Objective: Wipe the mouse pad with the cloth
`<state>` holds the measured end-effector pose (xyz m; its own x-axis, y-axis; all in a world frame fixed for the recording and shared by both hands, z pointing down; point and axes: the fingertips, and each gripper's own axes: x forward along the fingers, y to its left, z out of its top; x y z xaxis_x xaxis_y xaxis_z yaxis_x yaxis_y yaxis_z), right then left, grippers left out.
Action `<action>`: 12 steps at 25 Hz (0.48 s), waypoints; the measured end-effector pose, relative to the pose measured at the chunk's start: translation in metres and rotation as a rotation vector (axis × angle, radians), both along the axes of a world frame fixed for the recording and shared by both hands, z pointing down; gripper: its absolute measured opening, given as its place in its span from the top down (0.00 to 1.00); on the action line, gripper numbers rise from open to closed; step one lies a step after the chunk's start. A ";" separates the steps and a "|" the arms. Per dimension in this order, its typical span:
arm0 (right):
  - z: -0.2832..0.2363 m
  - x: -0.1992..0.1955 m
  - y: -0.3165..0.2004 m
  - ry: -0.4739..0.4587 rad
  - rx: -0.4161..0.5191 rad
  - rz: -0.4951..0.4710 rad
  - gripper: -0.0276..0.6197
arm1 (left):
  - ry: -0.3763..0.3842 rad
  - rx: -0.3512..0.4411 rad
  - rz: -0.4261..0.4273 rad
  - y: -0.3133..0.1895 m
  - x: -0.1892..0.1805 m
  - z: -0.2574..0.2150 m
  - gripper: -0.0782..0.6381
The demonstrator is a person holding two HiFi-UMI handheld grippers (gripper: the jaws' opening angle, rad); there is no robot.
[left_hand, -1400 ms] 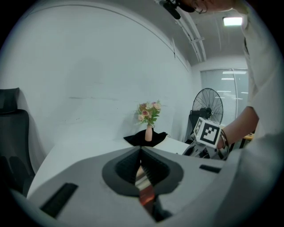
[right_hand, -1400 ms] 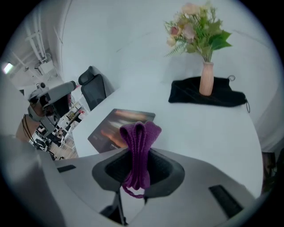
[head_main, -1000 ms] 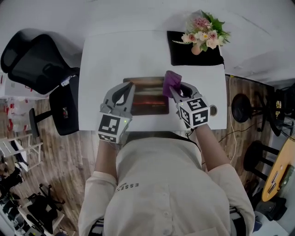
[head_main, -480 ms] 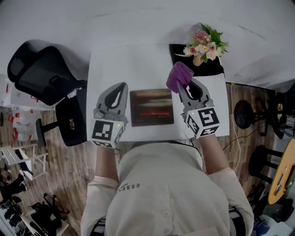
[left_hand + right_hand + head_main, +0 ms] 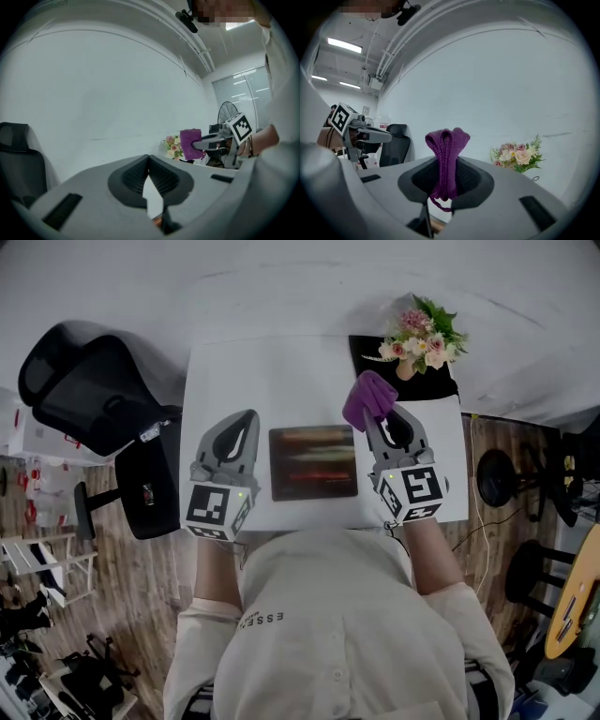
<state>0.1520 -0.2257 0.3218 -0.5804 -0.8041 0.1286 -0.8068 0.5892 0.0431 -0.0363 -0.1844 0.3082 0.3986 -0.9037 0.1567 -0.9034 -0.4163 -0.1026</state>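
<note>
A dark mouse pad [image 5: 313, 462] with reddish streaks lies in the middle of the white table [image 5: 281, 371]. My right gripper [image 5: 375, 420] is shut on a folded purple cloth [image 5: 368, 397], held up to the right of the pad; the cloth [image 5: 446, 159] sticks out between the jaws in the right gripper view. My left gripper [image 5: 239, 425] is left of the pad, lifted, its jaws closed together with nothing in them. In the left gripper view the left gripper [image 5: 148, 161] tips meet, and the purple cloth [image 5: 191, 143] shows far off.
A flower bouquet [image 5: 419, 331] stands on a black mat [image 5: 441, 381] at the table's far right corner. A black office chair [image 5: 89, 395] sits left of the table. A stool [image 5: 494, 479] and cables lie on the wooden floor to the right.
Both grippers have lifted off the mouse pad and drawn apart, the left one leftward, the right one rightward with the cloth. The pad now lies uncovered.
</note>
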 end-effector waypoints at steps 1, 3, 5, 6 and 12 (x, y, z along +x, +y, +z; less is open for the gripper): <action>0.001 -0.003 0.001 0.007 -0.001 -0.013 0.82 | -0.001 -0.003 0.000 0.000 0.000 0.001 0.89; 0.006 -0.008 0.003 0.026 -0.007 -0.032 0.82 | -0.001 -0.007 0.002 0.000 0.000 0.003 0.89; 0.010 -0.010 0.005 0.038 -0.013 -0.036 0.82 | -0.003 -0.008 0.007 0.000 0.002 0.004 0.89; 0.011 -0.011 0.005 0.040 -0.017 -0.036 0.82 | -0.006 -0.007 0.009 0.001 0.002 0.004 0.89; 0.012 -0.016 0.012 0.040 -0.013 -0.041 0.82 | -0.004 -0.006 0.019 0.005 0.005 0.004 0.89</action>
